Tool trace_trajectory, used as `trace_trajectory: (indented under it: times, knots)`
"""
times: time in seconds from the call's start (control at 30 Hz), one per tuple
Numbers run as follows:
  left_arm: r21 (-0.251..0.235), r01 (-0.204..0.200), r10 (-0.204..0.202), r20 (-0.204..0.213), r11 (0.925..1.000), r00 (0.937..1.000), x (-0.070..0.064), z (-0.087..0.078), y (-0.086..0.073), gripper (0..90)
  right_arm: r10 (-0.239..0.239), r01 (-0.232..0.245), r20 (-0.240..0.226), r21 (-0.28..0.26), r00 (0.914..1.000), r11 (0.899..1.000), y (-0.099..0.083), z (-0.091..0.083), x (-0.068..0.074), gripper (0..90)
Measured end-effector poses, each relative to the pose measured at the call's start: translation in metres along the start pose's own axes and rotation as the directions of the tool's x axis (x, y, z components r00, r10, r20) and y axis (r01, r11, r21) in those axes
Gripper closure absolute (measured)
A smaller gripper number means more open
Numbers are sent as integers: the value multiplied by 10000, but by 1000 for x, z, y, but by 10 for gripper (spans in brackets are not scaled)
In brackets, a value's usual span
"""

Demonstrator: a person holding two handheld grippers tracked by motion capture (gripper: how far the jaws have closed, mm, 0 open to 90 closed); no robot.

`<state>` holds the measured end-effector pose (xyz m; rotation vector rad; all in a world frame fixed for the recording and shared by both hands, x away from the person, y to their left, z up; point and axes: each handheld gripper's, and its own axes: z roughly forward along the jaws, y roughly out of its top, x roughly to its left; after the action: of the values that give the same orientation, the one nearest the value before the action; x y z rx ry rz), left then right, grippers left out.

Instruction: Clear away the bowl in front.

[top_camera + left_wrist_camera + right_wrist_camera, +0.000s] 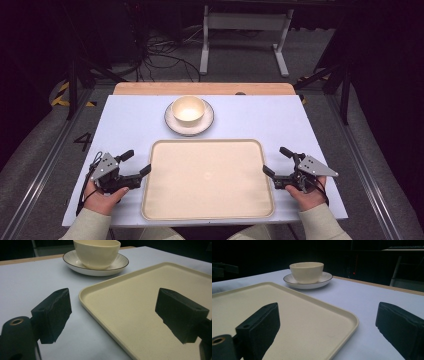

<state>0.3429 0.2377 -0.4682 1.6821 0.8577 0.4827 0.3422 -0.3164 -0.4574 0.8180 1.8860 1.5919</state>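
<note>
- Left gripper (138, 162) sits at the tray's (207, 215) left edge, right gripper (277, 161) at its right edge. Both sets of fingers are spread wide and hold nothing.
- Tray is empty and lies flat on the counter (130, 120), in the near half and centred between the hands.
- Bowl (188, 109) stands upright on a saucer (172, 124) just beyond the tray's far edge; stack and tray are apart, not touching.
- Left gripper view: one finger (53, 315) over bare counter, the other over the tray floor, so the rim (86, 291) runs between them. Right gripper view mirrors it, with the rim (352, 318) between the fingers (260, 325).
- My read: the step is a two-handed grab of the tray by its side rims.
- To do it well: drop both grippers so the lower finger slides under the lip, then close on the rim, not on the floor.
- Grip at matching points along each side and close together, or the tray skews.
- Lift level. The rim looks shallow and smooth, so a bite too near its edge may slip.
- Keep clear of the saucer when moving forward.
</note>
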Motion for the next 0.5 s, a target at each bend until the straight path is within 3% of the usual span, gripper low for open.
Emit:
trace_trajectory:
  times: [0.17, 0.3, 0.5]
  knots:
    - [-12, -134, 134, 45, 9999, 9999, -1, 0, 1, 152, -23, 23, -44, 3, 10000, 10000, 0, 0, 0, 65]
    - [-138, 171, -170, 110, 9998, 9998, -3, 0, 8, 151, 63, -63, -69, 9, 10000, 10000, 0, 0, -1, 65]
    - [-11, 145, -144, 184, 9999, 9997, -7, -1, 22, 152, 49, -49, -89, 40, 9999, 10000, 0, 0, -1, 66]
